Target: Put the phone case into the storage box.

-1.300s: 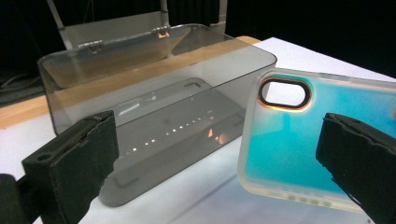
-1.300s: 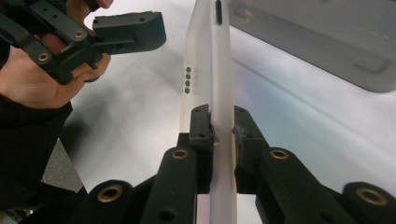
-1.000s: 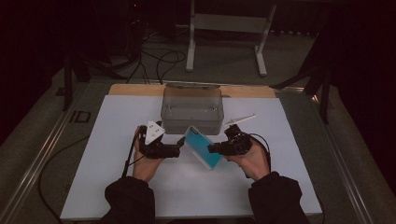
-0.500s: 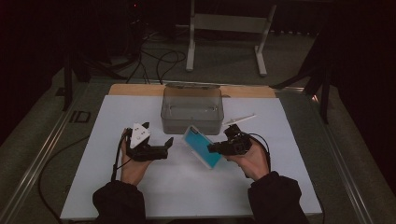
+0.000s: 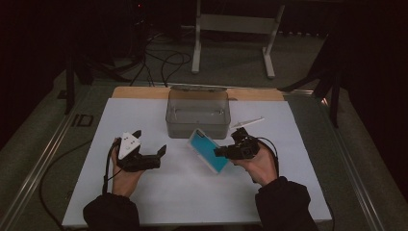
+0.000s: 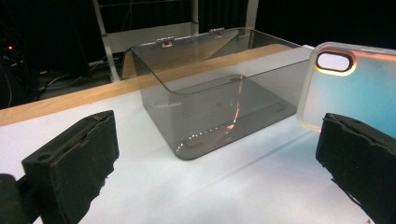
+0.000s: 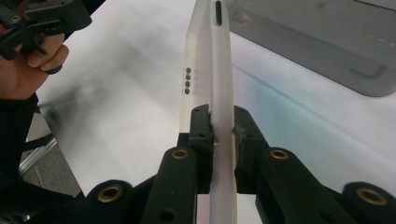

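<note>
Dim room, black beyond the table. A white sheet-covered tabletop [image 5: 144, 115] catching what light there is, with a light wooden strip [image 5: 139, 92] along its far edge and a grey metal rail [image 5: 43, 159] down its left side. Behind the table, a grey carpeted floor [image 5: 231, 72] crossed by loose black cables [image 5: 163, 60]. Farther back, a pale metal stand with two splayed legs and a crossbar [image 5: 233, 21]. At the far right, a dark tripod-like support [image 5: 332, 77], legs spread on the floor. High in the back left, one tiny red indicator light [image 5: 140, 6].

Right gripper [image 7: 222, 122] clamps phone case [image 7: 210, 70] edge, clear box [image 7: 327, 46] beyond
</note>
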`<state>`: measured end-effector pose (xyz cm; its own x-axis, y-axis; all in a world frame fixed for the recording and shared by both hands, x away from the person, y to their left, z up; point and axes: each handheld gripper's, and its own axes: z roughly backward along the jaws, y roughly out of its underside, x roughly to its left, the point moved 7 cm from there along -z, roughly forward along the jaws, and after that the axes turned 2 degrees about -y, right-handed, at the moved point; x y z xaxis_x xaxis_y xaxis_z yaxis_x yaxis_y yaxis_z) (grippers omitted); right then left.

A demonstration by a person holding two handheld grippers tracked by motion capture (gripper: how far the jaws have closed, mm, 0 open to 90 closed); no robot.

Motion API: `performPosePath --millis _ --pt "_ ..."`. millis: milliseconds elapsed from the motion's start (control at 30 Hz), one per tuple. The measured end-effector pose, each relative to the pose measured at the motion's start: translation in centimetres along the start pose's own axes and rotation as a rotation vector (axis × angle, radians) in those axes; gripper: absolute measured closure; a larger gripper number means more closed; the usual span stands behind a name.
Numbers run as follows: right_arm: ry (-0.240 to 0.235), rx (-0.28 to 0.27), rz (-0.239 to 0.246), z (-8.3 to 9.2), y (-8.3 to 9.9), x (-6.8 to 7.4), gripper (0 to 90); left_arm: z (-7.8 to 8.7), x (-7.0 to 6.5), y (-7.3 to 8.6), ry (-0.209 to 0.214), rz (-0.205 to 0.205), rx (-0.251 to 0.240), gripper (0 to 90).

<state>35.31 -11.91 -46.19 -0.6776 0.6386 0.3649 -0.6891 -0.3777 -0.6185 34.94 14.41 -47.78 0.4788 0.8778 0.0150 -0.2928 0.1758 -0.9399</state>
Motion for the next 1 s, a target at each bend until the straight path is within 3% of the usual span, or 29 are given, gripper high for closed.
performPosePath --millis 267,667,1000 --pt "0.002 -0.005 -0.002 0.0 -0.1 0.0 81.3 0.9 0.6 0.7 -0.005 0.0 -0.014 0.1" --pt "0.004 -0.014 -0.002 0.0 -0.3 0.1 81.4 3.3 2.0 3.1 -0.024 0.006 -0.028 0.1" --pt "0.004 -0.022 -0.004 0.1 -0.5 0.1 81.3 5.1 3.2 4.3 -0.062 0.009 -0.047 0.1"
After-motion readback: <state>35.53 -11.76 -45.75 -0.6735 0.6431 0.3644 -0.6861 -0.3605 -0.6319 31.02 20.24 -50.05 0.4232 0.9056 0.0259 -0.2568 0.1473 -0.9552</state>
